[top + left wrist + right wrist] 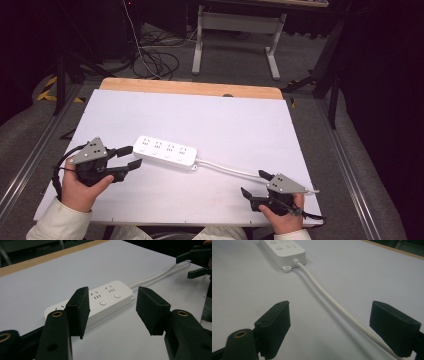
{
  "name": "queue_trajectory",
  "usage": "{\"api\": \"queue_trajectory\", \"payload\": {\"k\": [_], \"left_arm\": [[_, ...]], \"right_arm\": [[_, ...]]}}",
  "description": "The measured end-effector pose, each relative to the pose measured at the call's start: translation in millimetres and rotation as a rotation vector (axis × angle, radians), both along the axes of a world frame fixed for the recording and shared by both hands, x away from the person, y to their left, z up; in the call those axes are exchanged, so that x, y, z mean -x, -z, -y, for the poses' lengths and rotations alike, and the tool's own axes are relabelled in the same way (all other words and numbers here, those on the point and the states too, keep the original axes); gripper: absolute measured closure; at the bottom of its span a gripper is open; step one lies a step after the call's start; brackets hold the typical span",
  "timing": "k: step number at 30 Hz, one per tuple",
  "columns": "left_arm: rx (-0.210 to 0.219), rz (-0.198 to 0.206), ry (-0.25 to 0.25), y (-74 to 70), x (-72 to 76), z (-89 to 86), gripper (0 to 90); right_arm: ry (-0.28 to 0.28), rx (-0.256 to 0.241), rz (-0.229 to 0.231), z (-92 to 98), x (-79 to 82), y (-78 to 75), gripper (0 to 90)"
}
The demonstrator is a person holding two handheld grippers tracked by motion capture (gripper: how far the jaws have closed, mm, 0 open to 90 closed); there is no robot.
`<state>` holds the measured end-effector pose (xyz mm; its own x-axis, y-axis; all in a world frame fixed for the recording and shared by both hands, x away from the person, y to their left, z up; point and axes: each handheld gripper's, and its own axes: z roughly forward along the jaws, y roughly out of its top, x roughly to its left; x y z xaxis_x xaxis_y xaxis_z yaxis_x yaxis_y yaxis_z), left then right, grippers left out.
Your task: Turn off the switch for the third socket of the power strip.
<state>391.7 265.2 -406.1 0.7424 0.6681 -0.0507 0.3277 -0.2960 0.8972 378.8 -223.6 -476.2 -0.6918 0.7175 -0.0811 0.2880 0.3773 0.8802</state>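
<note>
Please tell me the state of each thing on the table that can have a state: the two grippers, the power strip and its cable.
left gripper: open, jaws apart near the end of the strip, holding nothing.
right gripper: open, jaws on either side of the cable, not closed on it.
power strip: lying flat on the table, sockets up, nothing plugged in.
cable: attached to the strip, lying loose on the table.

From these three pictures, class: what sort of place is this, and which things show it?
Probably a lab or workshop recording bench: a white-topped work table, loose cables on the grey carpet, and a handheld left claw near a power strip.
</note>
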Motion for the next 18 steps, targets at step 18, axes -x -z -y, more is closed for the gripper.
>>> {"api": "queue_trajectory", "payload": {"k": [18], "left_arm": [[-0.022,-0.019,-0.009,-3.5,-30.1,20.1,49.3]], "right_arm": [[-0.003,0.001,-0.006,-0.5,-0.4,0.8,17.3]]}}
